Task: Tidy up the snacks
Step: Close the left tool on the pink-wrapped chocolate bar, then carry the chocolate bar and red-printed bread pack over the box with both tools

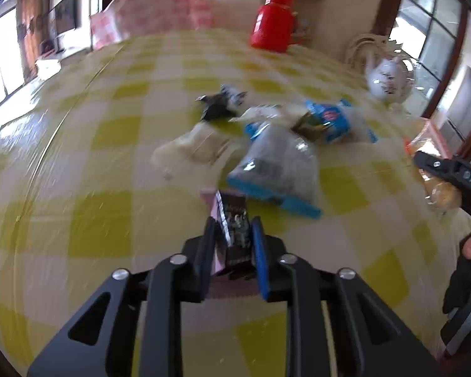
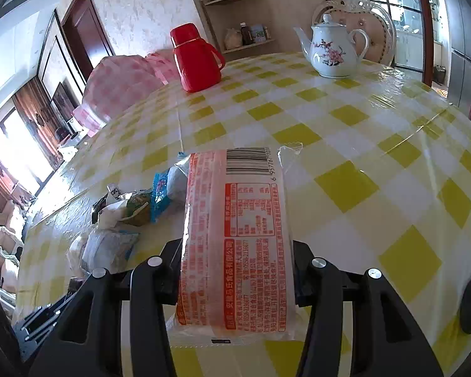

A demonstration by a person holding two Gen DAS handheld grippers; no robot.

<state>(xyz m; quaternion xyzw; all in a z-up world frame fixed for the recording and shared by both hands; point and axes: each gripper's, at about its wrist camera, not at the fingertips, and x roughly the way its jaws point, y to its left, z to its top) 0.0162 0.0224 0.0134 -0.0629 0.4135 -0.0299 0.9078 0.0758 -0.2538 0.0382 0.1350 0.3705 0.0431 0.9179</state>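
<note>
In the left wrist view my left gripper (image 1: 232,224) is shut on a small pink and dark snack packet (image 1: 232,212), just above the yellow checked table (image 1: 103,226). Beyond it lies a loose pile of snacks: a clear bag with blue edges (image 1: 276,163), a blue packet (image 1: 329,119), a dark packet (image 1: 216,106) and a pale one (image 1: 191,147). My right gripper (image 2: 237,245) is shut on a long orange and white snack pack (image 2: 245,207), held over the table. The same pile (image 2: 132,207) lies to its left.
A red thermos jug (image 2: 194,59) and a white flowered teapot (image 2: 332,50) stand at the far side of the table. A pink checked cover (image 2: 119,84) sits behind the jug. A gloved hand (image 1: 464,267) shows at the right edge.
</note>
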